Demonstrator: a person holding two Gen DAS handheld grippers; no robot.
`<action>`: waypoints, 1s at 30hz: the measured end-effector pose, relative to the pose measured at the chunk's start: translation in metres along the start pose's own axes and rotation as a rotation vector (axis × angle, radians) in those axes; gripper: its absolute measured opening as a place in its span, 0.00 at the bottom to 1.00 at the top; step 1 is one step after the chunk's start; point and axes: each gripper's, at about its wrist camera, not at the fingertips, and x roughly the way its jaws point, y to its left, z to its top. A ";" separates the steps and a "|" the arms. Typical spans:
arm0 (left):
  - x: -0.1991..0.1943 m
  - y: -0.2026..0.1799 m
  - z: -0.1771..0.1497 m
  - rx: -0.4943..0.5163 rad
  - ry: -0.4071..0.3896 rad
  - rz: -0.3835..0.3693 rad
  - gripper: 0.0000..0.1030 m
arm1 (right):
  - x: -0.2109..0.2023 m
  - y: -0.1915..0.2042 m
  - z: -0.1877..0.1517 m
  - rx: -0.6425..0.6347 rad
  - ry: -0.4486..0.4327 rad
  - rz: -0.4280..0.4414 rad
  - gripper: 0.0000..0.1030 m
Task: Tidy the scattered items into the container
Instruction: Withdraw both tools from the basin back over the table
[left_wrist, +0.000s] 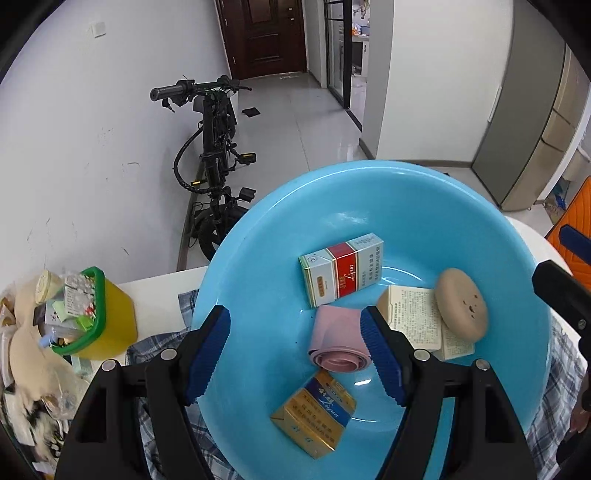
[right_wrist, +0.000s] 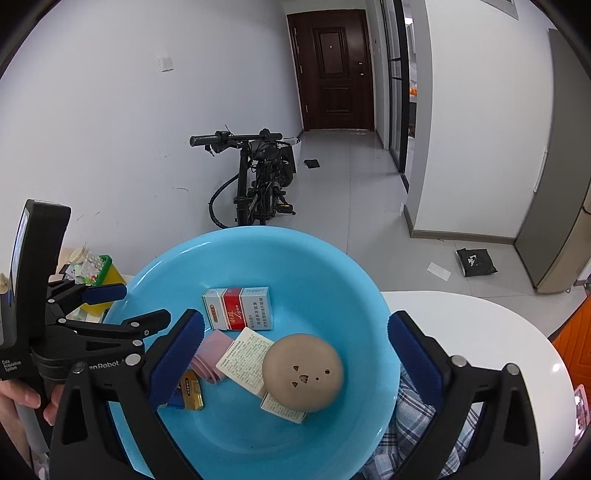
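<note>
A blue plastic basin (left_wrist: 424, 192) (right_wrist: 295, 251) holds a red-and-white box (left_wrist: 341, 273) (right_wrist: 238, 308), a white printed box (left_wrist: 417, 317) (right_wrist: 245, 356), a tan round object (left_wrist: 460, 304) (right_wrist: 303, 373), a pink roll (left_wrist: 338, 343) (right_wrist: 210, 354) and a gold-and-blue box (left_wrist: 314, 415) (right_wrist: 188, 395). My left gripper (left_wrist: 295, 354) is open and empty over the basin, its fingers either side of the pink roll without touching it. My right gripper (right_wrist: 295, 358) is open and empty, hovering above the tan object.
A yellow bin with a green rim (left_wrist: 99, 317) (right_wrist: 99, 273), full of small packets, stands left of the basin on the white table (right_wrist: 480, 317). A checked cloth (right_wrist: 417, 417) lies under the basin. Clutter (left_wrist: 26, 369) sits at the far left. A bike (left_wrist: 214, 155) leans on the wall.
</note>
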 end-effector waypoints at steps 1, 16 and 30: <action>-0.005 0.001 -0.001 -0.007 -0.019 -0.001 0.73 | -0.002 0.000 0.000 -0.001 -0.006 -0.004 0.96; -0.131 0.031 -0.115 -0.070 -0.479 -0.038 0.73 | -0.120 0.015 -0.074 -0.123 -0.327 -0.028 1.00; -0.219 0.028 -0.186 -0.062 -0.725 -0.088 1.00 | -0.186 0.040 -0.109 -0.176 -0.446 0.008 1.00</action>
